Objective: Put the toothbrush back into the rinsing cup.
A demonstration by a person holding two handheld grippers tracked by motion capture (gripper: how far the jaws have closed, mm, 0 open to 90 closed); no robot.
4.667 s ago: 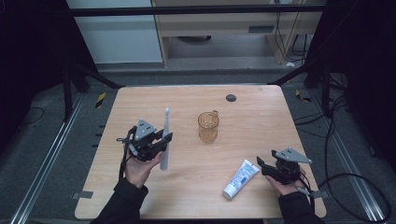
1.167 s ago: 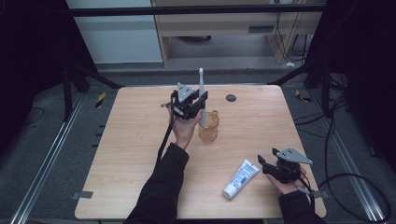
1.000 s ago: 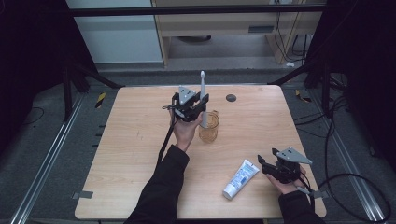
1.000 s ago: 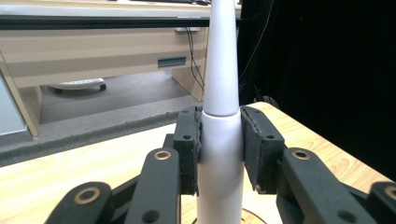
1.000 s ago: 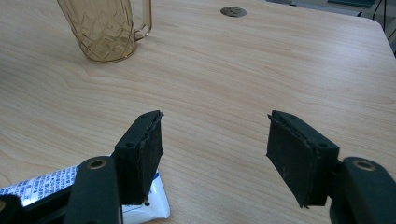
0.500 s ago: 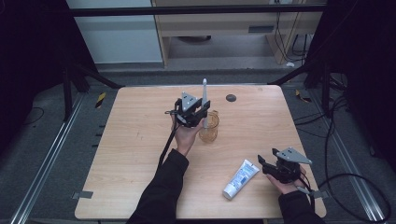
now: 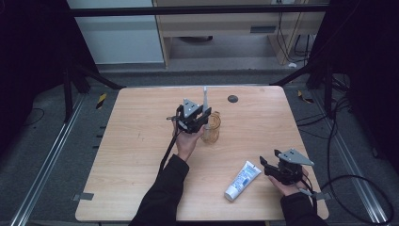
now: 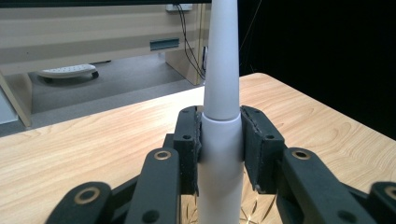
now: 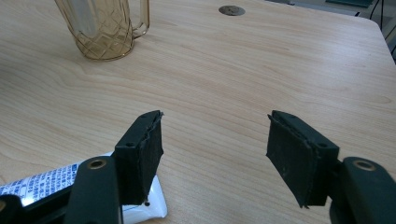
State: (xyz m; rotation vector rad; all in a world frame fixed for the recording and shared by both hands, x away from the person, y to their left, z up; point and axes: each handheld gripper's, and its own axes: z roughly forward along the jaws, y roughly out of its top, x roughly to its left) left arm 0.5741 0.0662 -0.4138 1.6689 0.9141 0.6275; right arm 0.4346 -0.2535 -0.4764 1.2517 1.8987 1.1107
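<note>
White toothbrush handle (image 8: 220, 140) stands upright, clamped in the left claw (image 7: 200, 123) directly over the amber glass mug (image 7: 211, 128). Right claw (image 9: 215, 154) gapes wide, empty, beside the toothpaste tube (image 7: 242, 180) on the surface (image 7: 136, 155).

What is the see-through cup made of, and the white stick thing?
The cup looks like amber glass or clear plastic: see-through, shiny, with a cut diamond pattern. The white stick looks like smooth matte plastic, probably an electric toothbrush handle.
</note>
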